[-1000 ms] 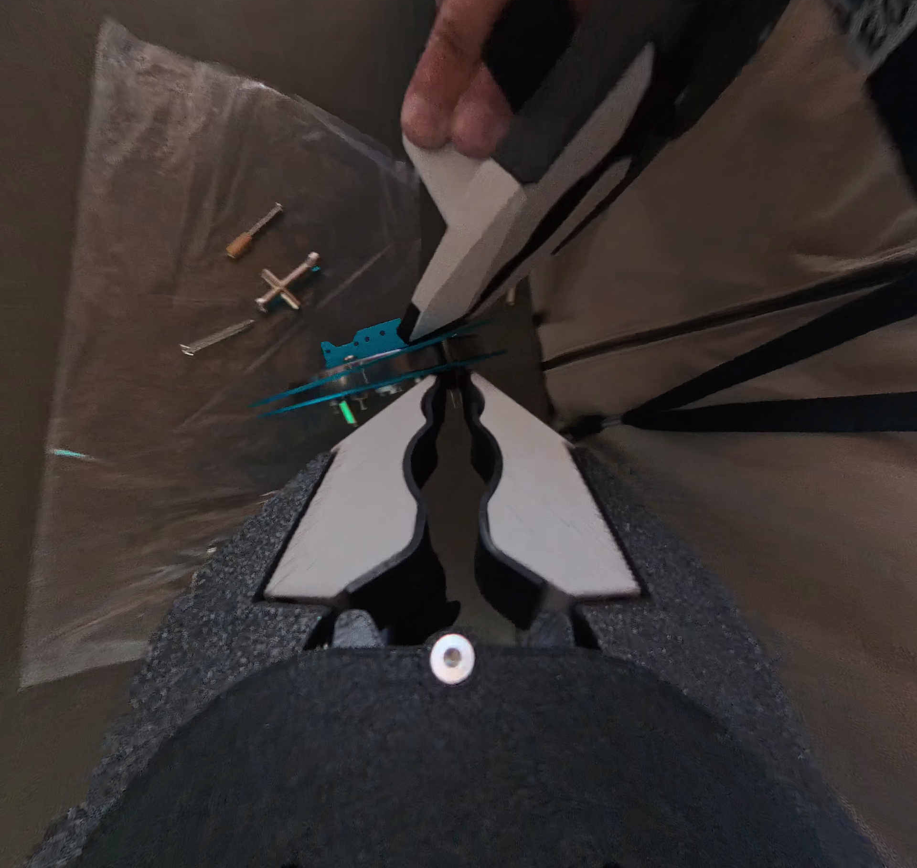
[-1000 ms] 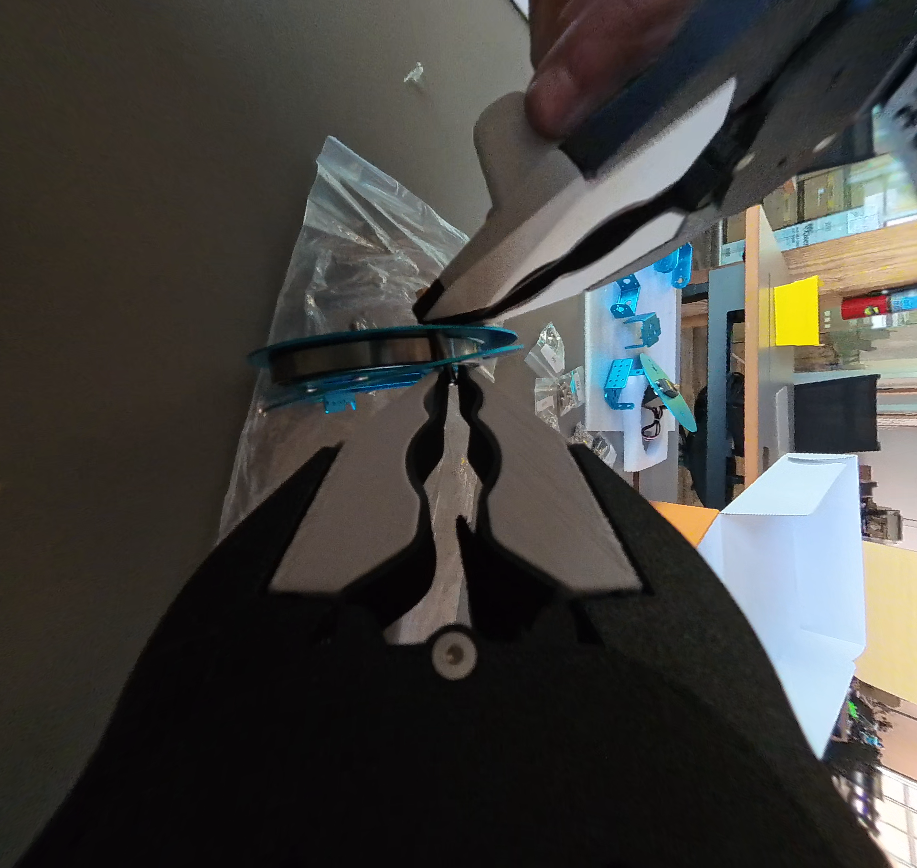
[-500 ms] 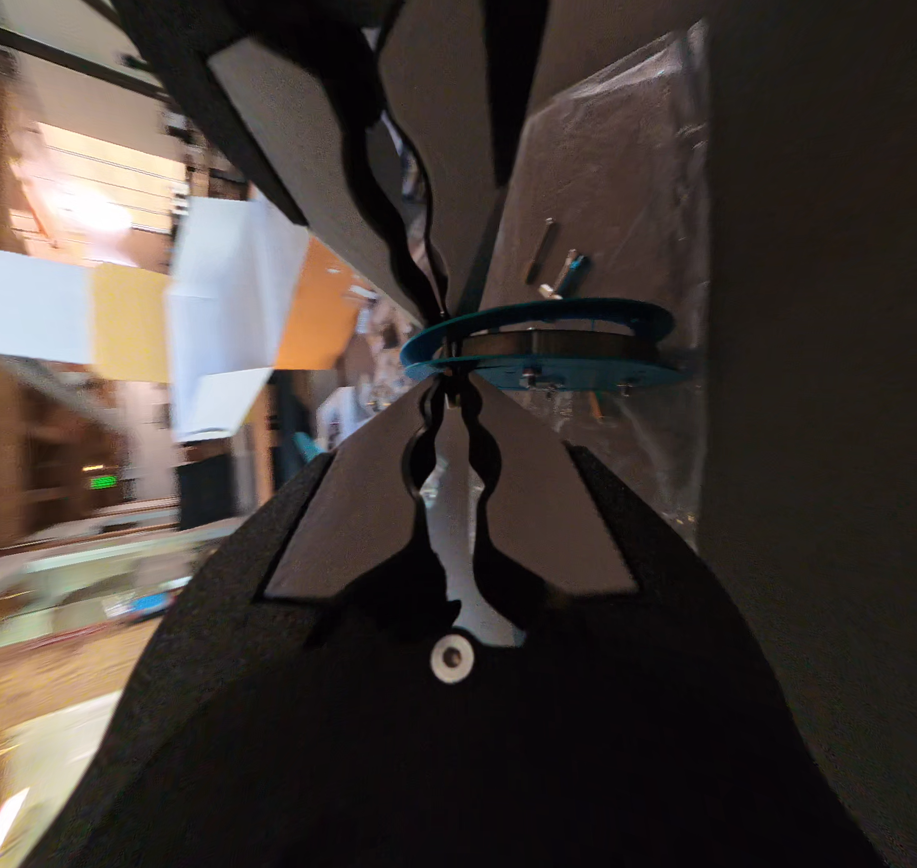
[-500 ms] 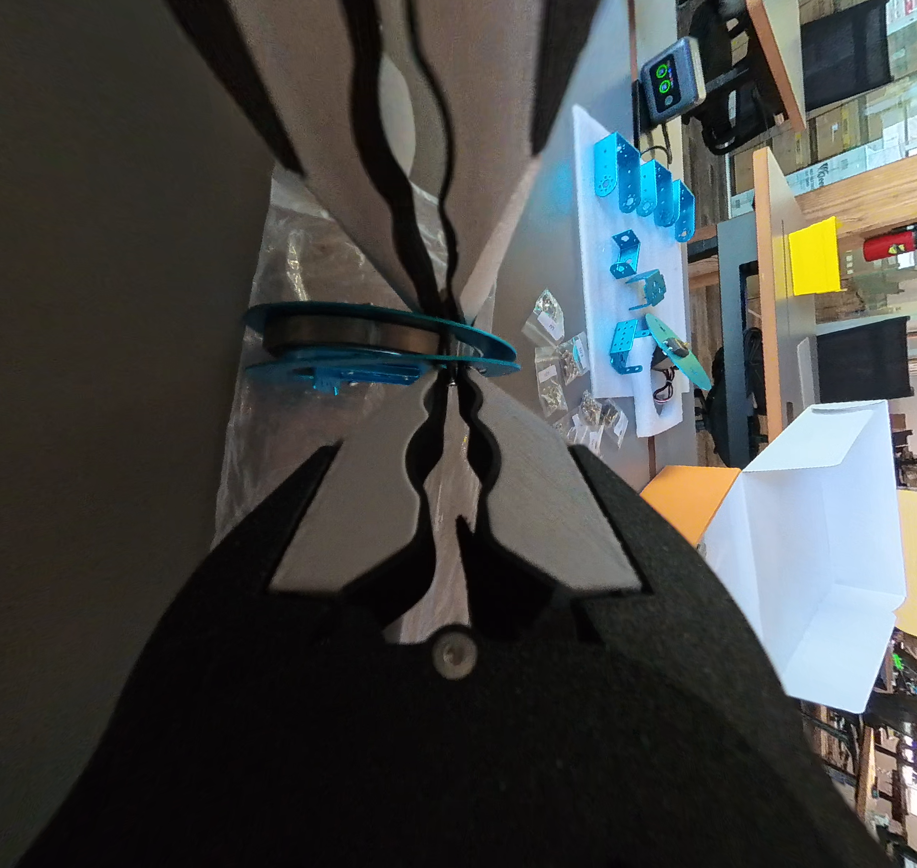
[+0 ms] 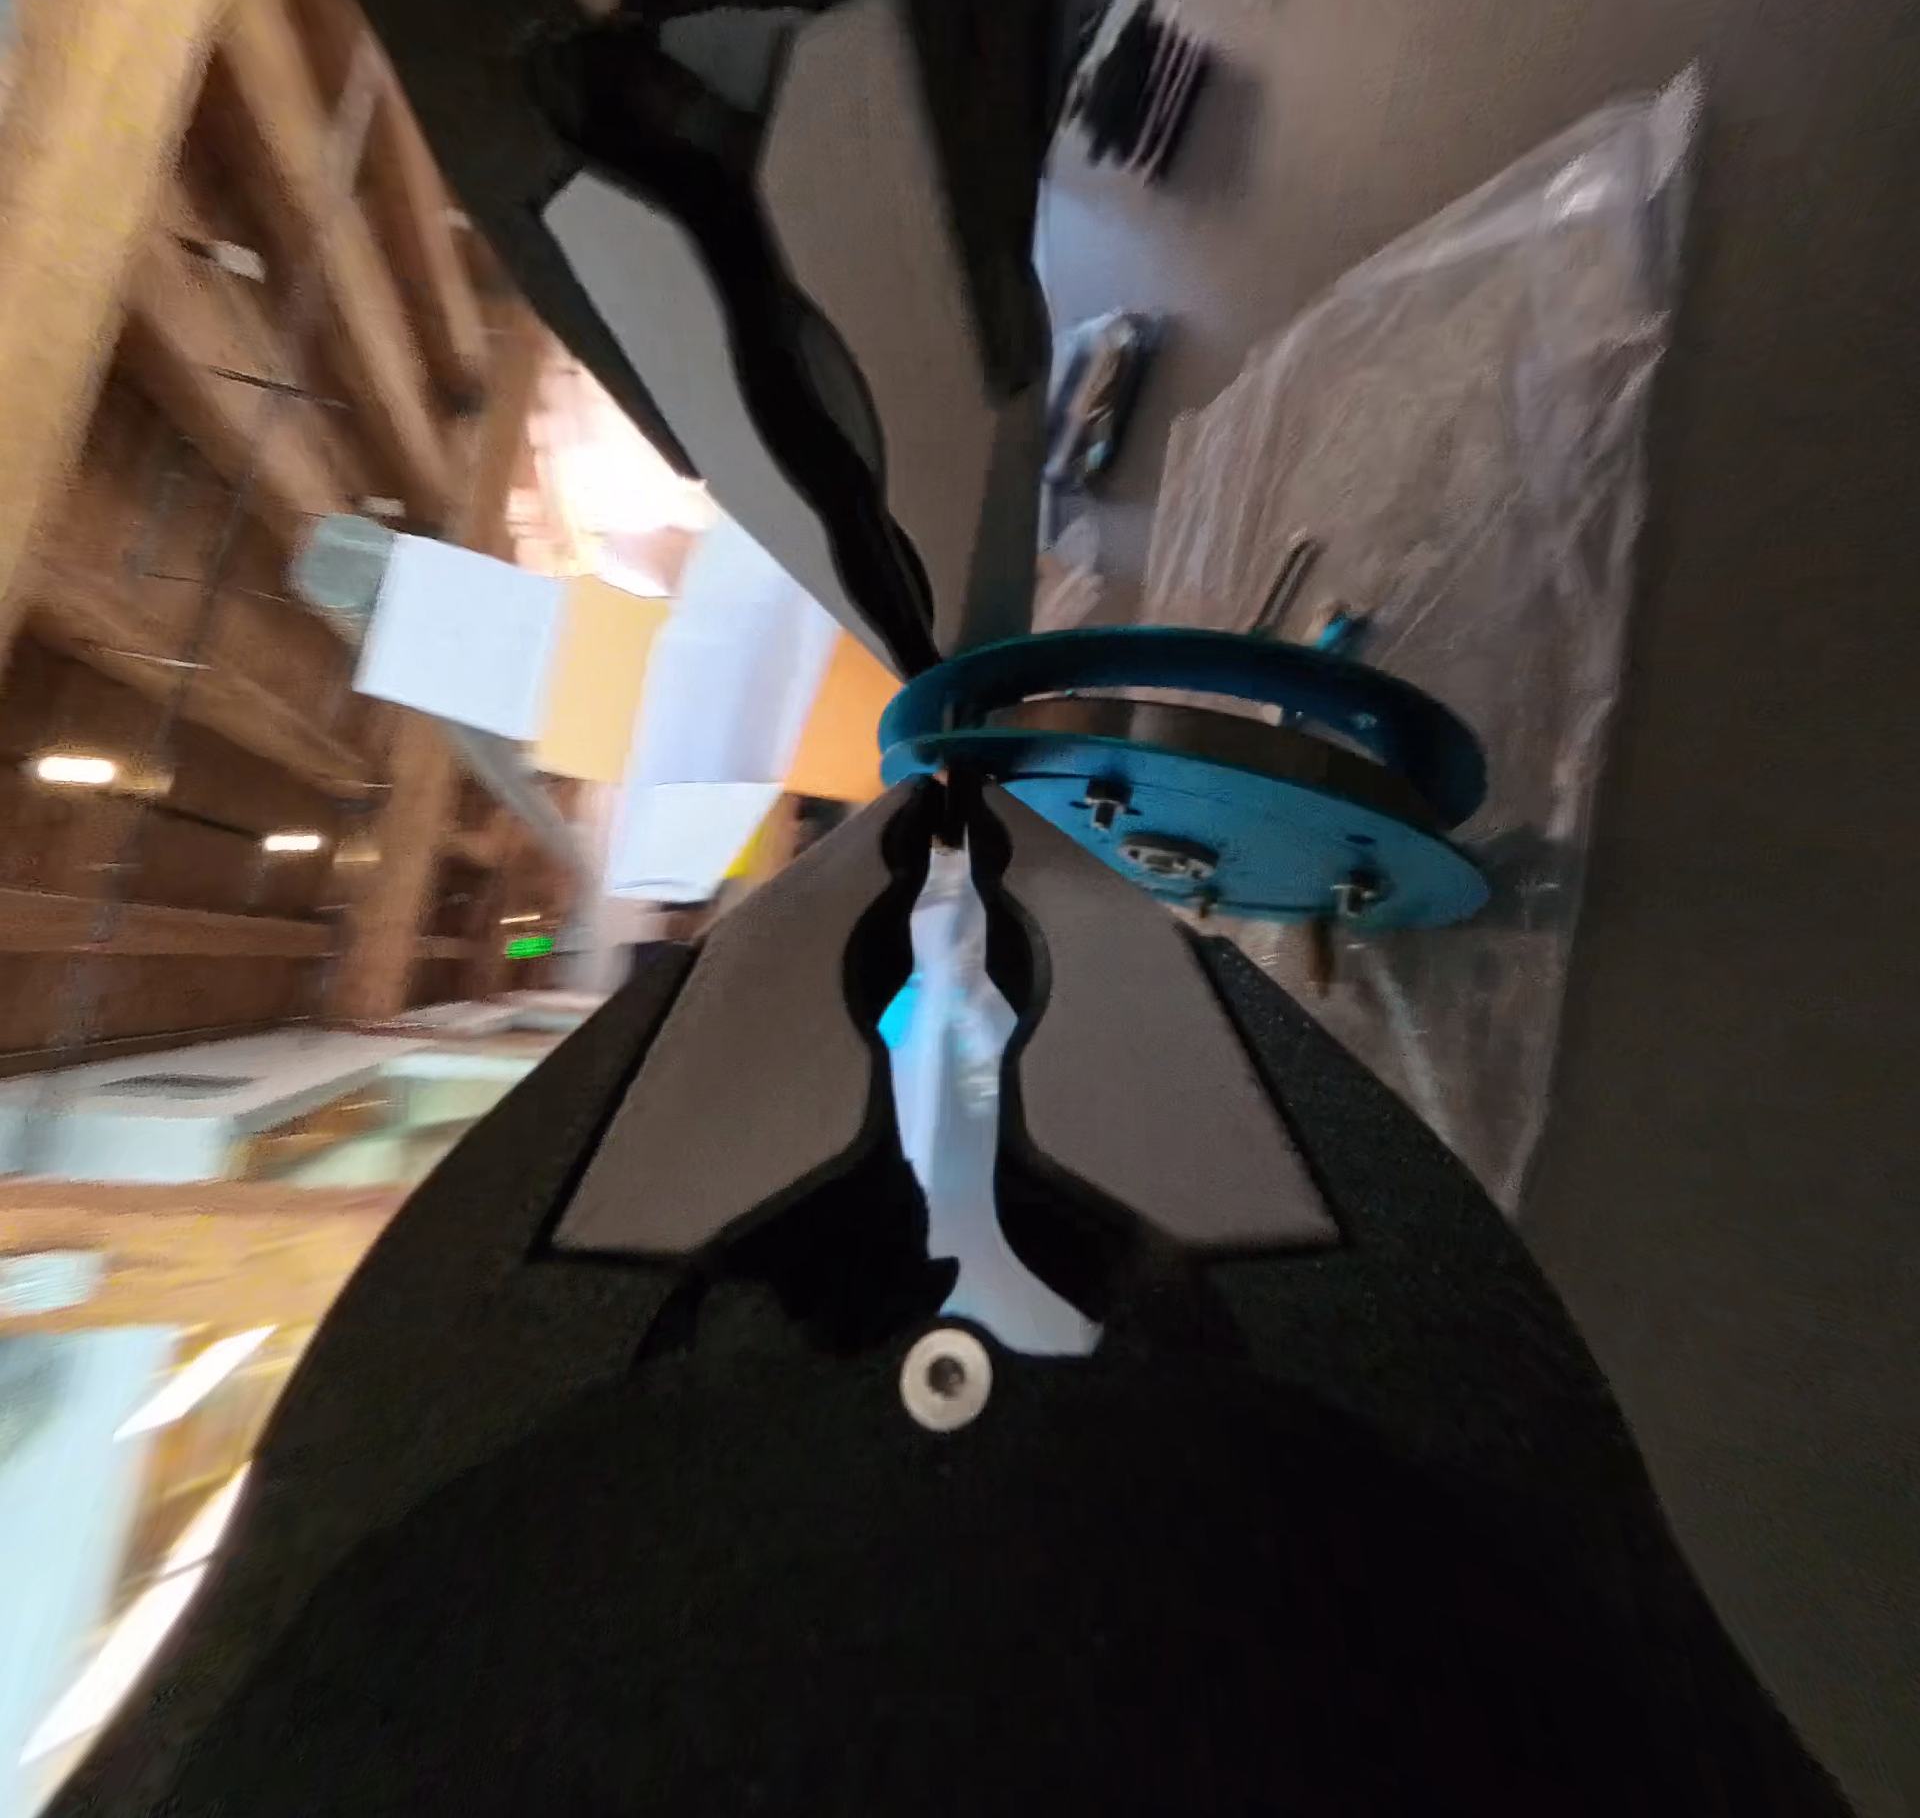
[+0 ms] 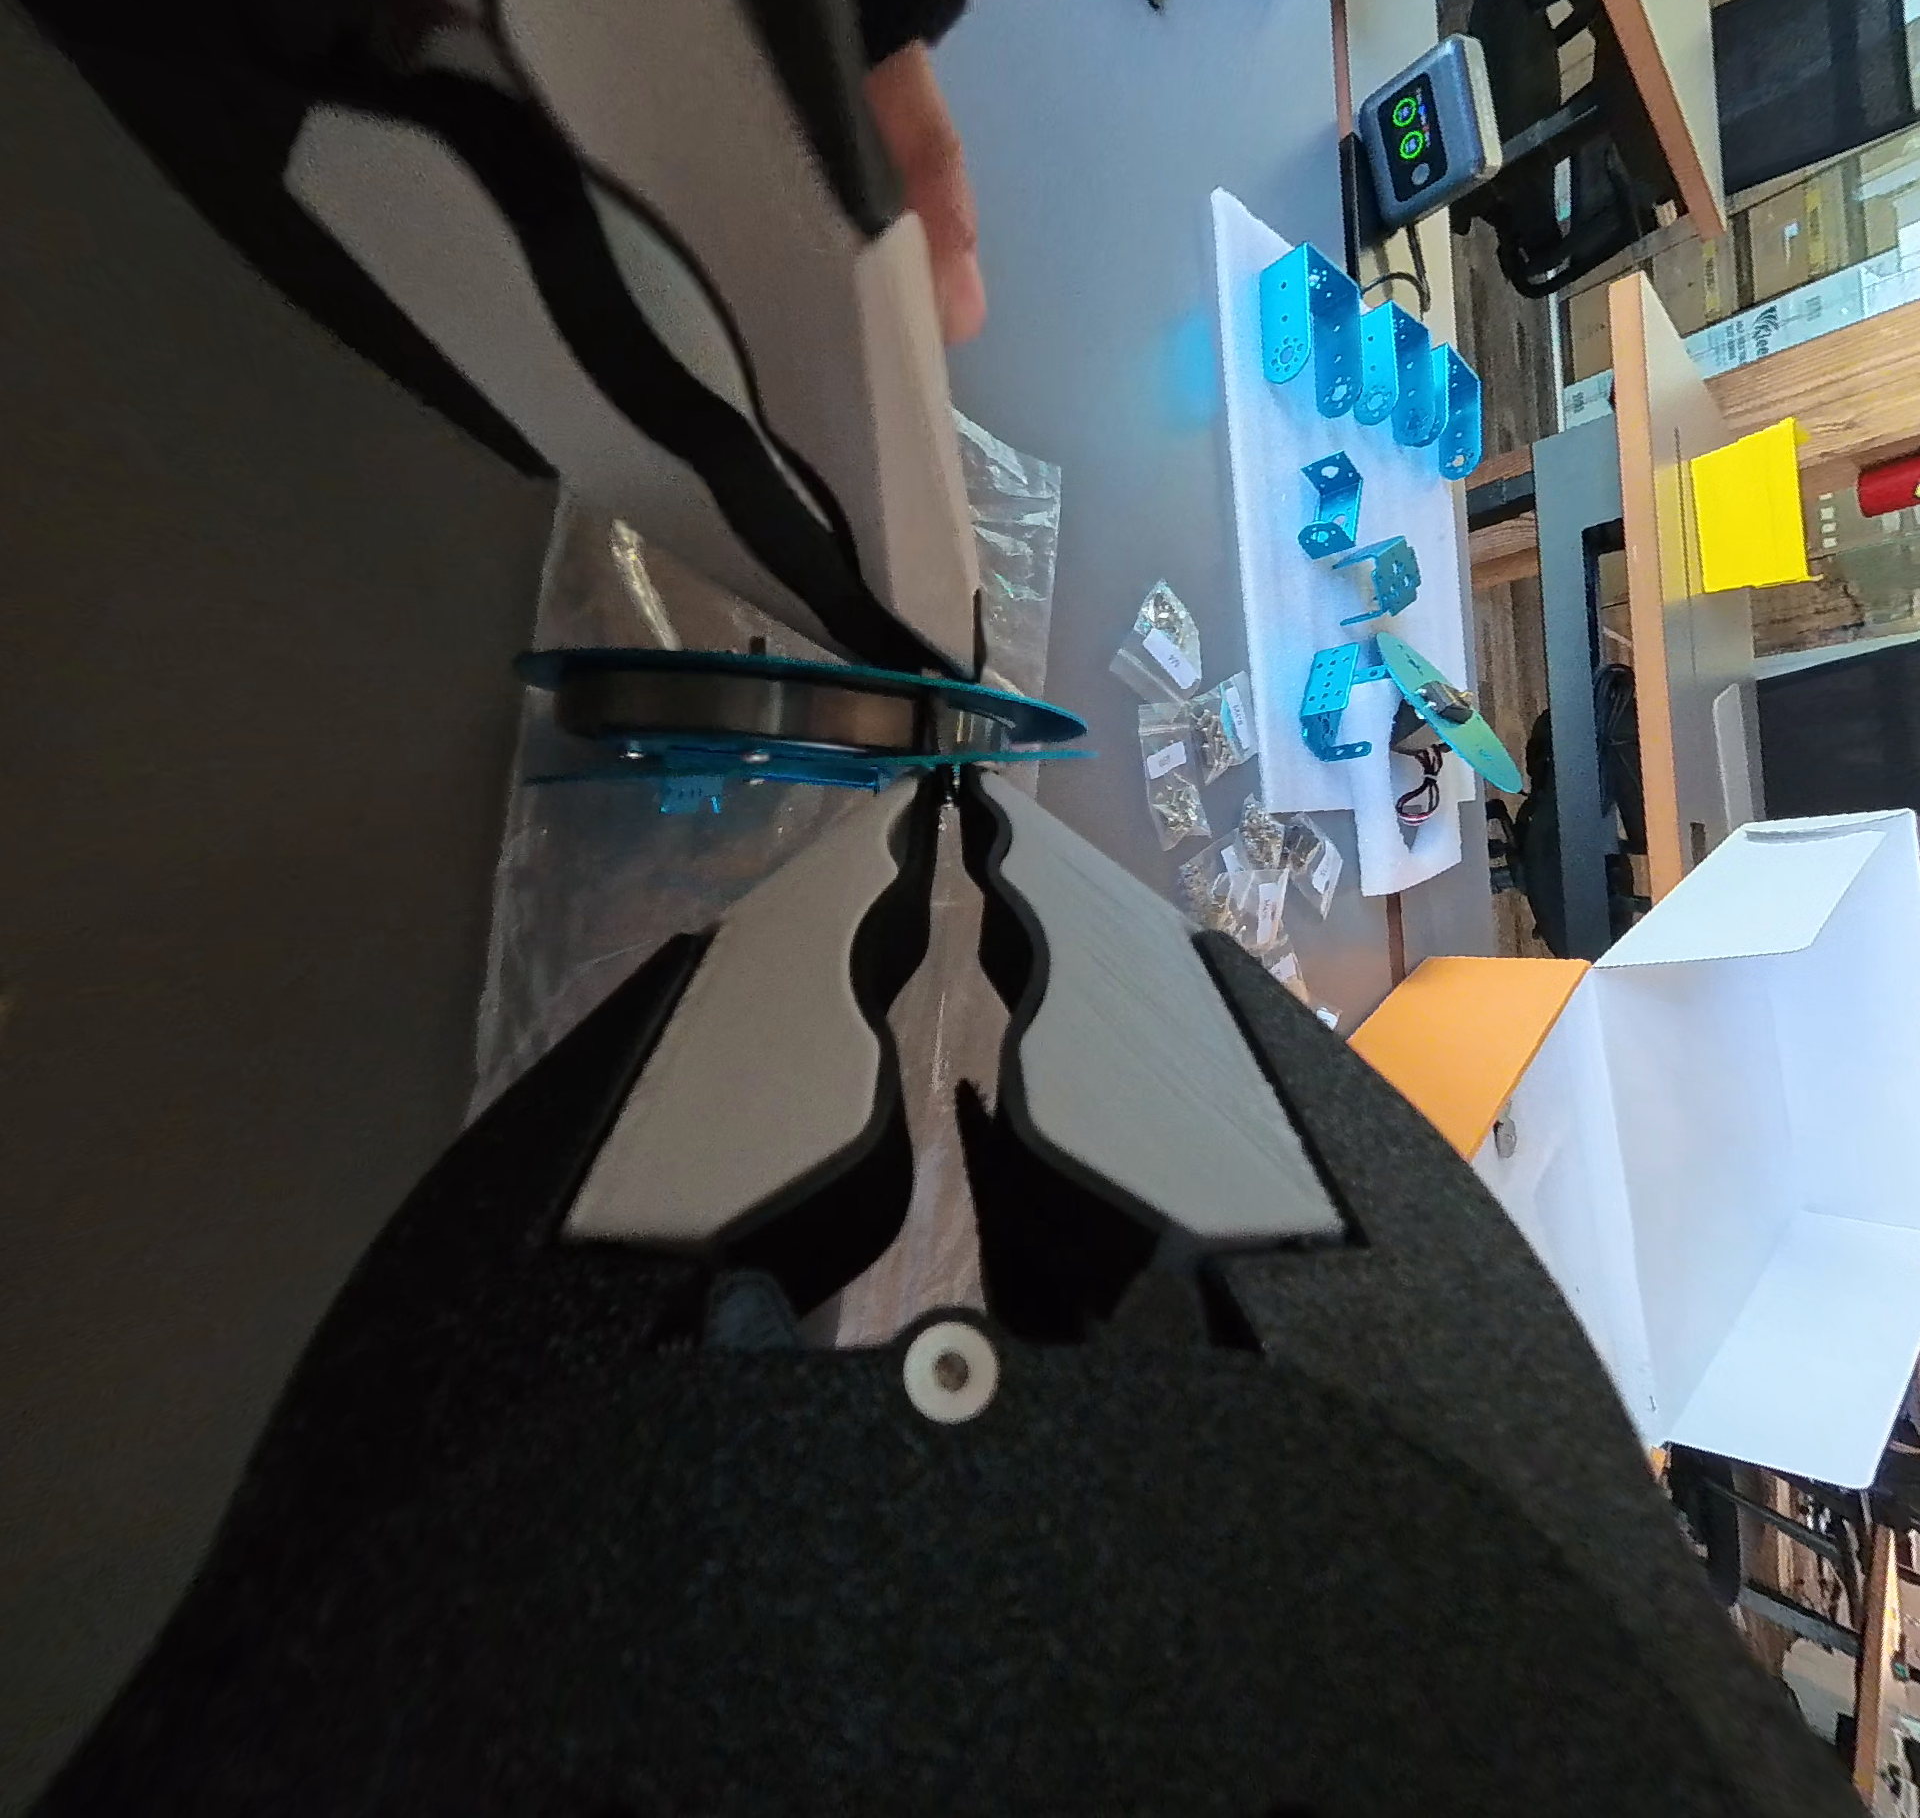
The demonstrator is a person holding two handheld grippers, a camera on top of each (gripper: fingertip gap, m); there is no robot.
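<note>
The left gripper pinches a thin pin at the rim of the blue disc stack — the right gripper is closed on the same edge from the opposite side. The stack is held in the air over a clear bag. It looks like rigid metal, thin-edged and probably slippery, so the rim seems the best hold. Farther off, blue brackets lie on white foam.

small labelled bags, grey device's lit screen
</note>
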